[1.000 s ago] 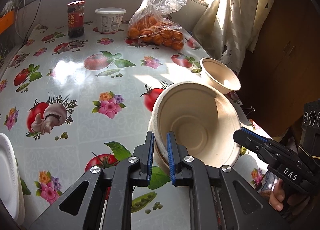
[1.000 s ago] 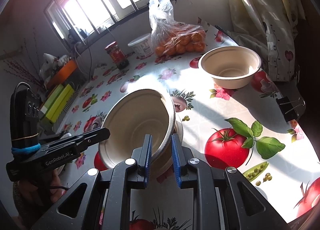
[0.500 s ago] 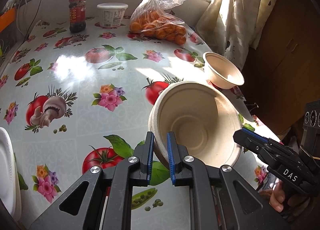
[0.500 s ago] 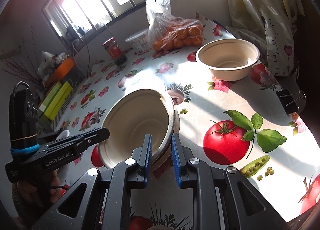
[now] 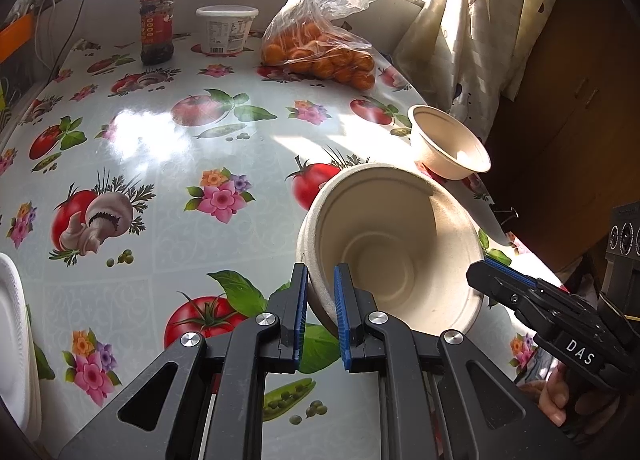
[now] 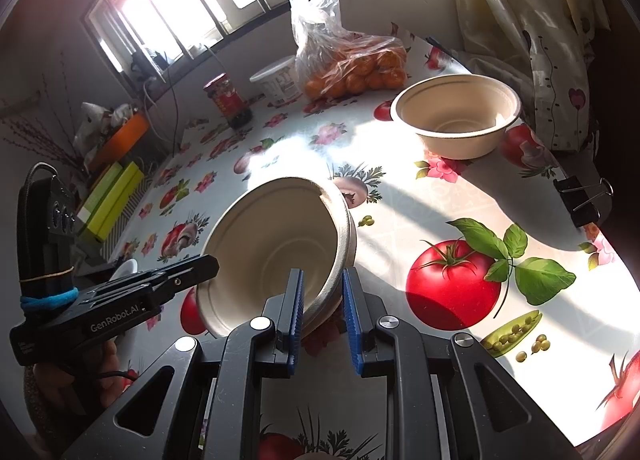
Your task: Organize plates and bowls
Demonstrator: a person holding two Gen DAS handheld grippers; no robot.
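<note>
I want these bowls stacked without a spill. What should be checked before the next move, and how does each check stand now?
1. Left tool clamped on the held bowl's rim: ok.
2. Right tool clamped on the opposite rim: ok.
3. Held bowl level: not ok, it is tilted.
4. Whether one bowl or a nested pair is held: cannot tell; a doubled rim edge shows.
5. Second bowl upright, empty and unobstructed on the table: ok.
6. Second bowl safely away from the table edge: not ok, it sits near the edge by the curtain.
</note>
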